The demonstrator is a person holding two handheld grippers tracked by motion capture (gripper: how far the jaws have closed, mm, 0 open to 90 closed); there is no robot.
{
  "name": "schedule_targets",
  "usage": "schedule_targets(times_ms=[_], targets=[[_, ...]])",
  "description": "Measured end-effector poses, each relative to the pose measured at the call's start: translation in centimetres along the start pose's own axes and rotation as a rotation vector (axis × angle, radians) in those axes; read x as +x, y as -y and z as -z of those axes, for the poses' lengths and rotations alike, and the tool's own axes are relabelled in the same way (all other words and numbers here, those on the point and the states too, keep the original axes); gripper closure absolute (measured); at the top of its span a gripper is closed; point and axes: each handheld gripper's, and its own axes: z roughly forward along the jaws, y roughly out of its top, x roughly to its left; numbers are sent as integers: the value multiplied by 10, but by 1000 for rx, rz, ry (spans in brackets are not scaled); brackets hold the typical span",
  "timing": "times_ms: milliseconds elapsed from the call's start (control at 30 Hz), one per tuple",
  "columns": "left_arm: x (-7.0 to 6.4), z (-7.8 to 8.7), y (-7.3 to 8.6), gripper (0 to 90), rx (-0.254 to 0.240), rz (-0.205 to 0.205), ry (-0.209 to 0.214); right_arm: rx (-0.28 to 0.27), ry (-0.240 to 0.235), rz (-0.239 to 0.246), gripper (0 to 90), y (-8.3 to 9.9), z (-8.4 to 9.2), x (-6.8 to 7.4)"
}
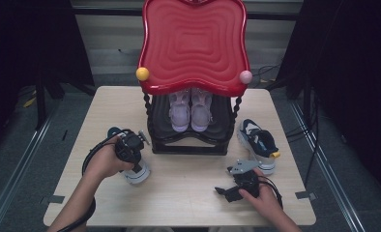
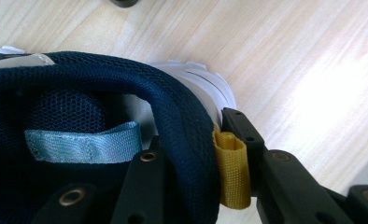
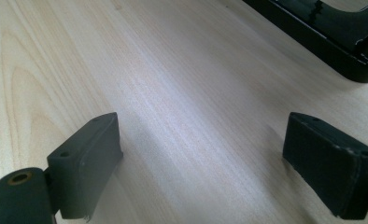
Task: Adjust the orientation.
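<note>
A navy mesh sneaker (image 2: 79, 84) with a white sole and a light blue tongue loop lies on the wooden table (image 1: 188, 198), left of the rack. My left gripper (image 2: 191, 140) is shut on its heel collar, one jaw inside the shoe and the other outside against the yellow pull tab (image 2: 232, 168). In the high view the left gripper (image 1: 133, 162) points down onto that sneaker (image 1: 140, 175). My right gripper (image 1: 222, 191) rests low near the table's front right. Its jaws stand wide open over bare wood in the right gripper view (image 3: 201, 154).
A black shoe rack (image 1: 188, 145) with a red wavy top (image 1: 193, 43) stands at the table's middle back, holding a pair of pale pink shoes (image 1: 191, 111). The matching navy sneaker (image 1: 258, 142) lies right of the rack. The rack's base (image 3: 322, 32) is ahead of the right gripper.
</note>
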Motion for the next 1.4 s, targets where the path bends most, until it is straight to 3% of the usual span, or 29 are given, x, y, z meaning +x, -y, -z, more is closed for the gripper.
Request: schedule_targets(times_ms=[300,800,900,1400], targets=[[-4,16,1,710,-9,3,19,0,-1,-4,108,0,0,0],[-12,47,-5,719,2,-49,19,-2,0,-1,107,0,0,0],[-14,52,-5,722,2,-41,20,-2,1,0,107,0,0,0],[-14,85,-4,723,-4,-50,-13,-2,0,-1,107,0,0,0]])
